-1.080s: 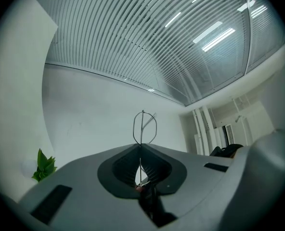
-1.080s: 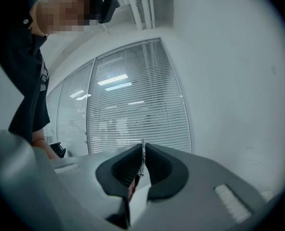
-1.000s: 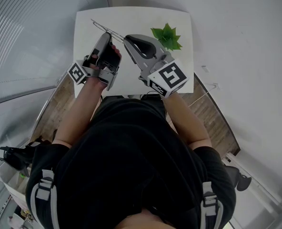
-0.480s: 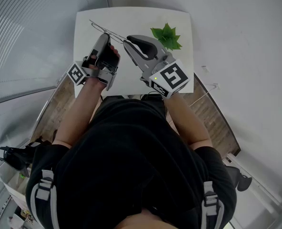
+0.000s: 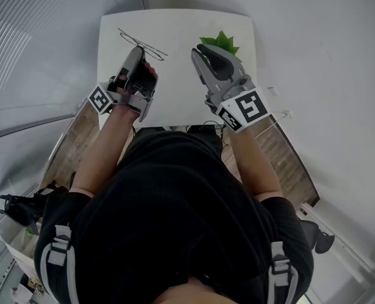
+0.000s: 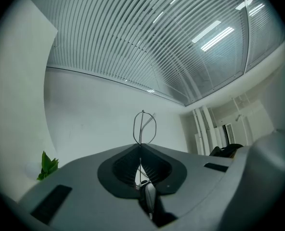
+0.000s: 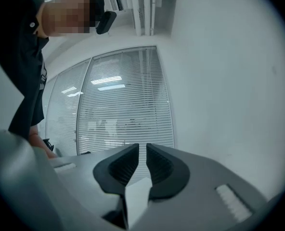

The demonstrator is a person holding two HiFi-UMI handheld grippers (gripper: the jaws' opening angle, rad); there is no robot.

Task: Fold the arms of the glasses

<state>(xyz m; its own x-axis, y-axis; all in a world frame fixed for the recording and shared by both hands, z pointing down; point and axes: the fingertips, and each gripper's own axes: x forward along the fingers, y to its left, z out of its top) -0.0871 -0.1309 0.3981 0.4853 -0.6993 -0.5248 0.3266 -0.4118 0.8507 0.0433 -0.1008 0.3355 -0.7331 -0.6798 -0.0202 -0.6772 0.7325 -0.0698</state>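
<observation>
Thin wire-framed glasses (image 5: 141, 42) are lifted a little above the white table (image 5: 181, 24), towards its far left. My left gripper (image 5: 138, 50) is shut on them from the near side. In the left gripper view the wire frame (image 6: 143, 125) sticks up from between the closed pads (image 6: 154, 165), with one lens loop showing. My right gripper (image 5: 203, 51) hangs to the right, well apart from the glasses, beside the plant. Its jaws (image 7: 142, 149) stand a narrow gap apart with nothing between them.
A small green plant (image 5: 223, 45) stands at the table's far right, close to the right gripper; it also shows as a leafy plant (image 6: 47, 164) in the left gripper view. Wooden floor (image 5: 282, 157) and a window with blinds (image 5: 42, 49) surround the small table.
My right gripper has moved right, away from the glasses and towards the plant. The left gripper has kept hold of the glasses and shifted slightly farther away.
</observation>
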